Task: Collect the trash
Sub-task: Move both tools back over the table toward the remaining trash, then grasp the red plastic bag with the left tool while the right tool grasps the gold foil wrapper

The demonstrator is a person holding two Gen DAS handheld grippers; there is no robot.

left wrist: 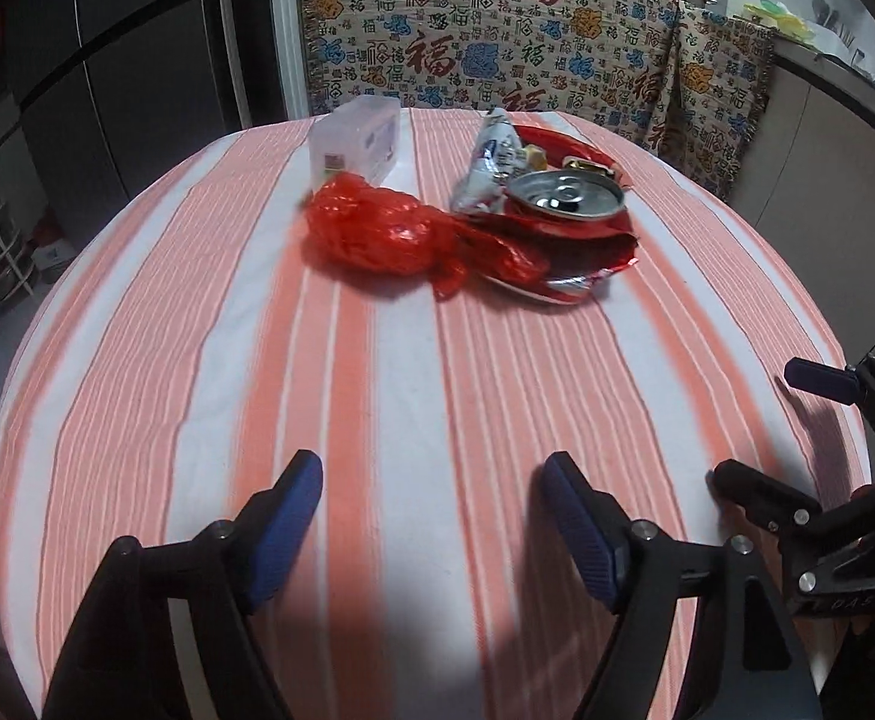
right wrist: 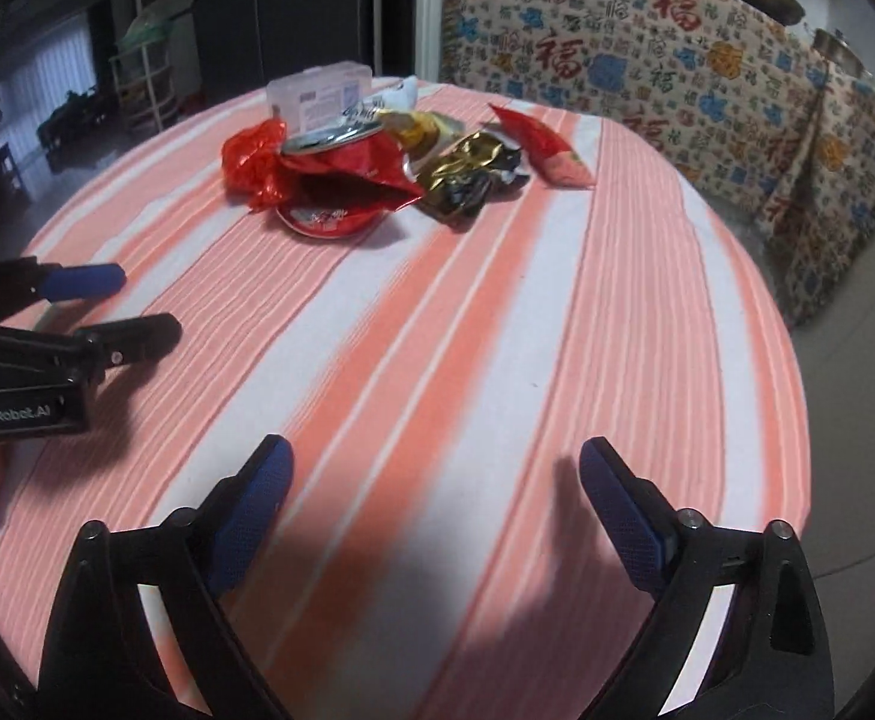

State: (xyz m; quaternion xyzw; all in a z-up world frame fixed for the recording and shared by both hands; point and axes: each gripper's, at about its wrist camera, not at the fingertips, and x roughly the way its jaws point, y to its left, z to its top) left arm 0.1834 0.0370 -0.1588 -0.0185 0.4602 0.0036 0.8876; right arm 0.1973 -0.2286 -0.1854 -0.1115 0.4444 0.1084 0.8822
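— Trash sat in one heap at the far side of the orange-and-white striped tablecloth [left wrist: 377, 396]: a crumpled red plastic bag [left wrist: 377, 231], a crushed red aluminium can [left wrist: 566, 198], a silver-white snack wrapper [left wrist: 491, 165], a gold-and-black foil wrapper [right wrist: 467, 174], a red snack packet [right wrist: 542, 144]. A clear plastic lidded box [left wrist: 356, 141] stood just behind.

— And the grippers?

— The left gripper [left wrist: 431, 480] and right gripper [right wrist: 437, 468] were both spread wide, holding nothing, low over the near cloth, well apart from the heap.

— So which step?

— I judged it the approach, nothing collected yet. Next called for reaching forward to the nearest piece, likely the bag, and closing on a loose fold.
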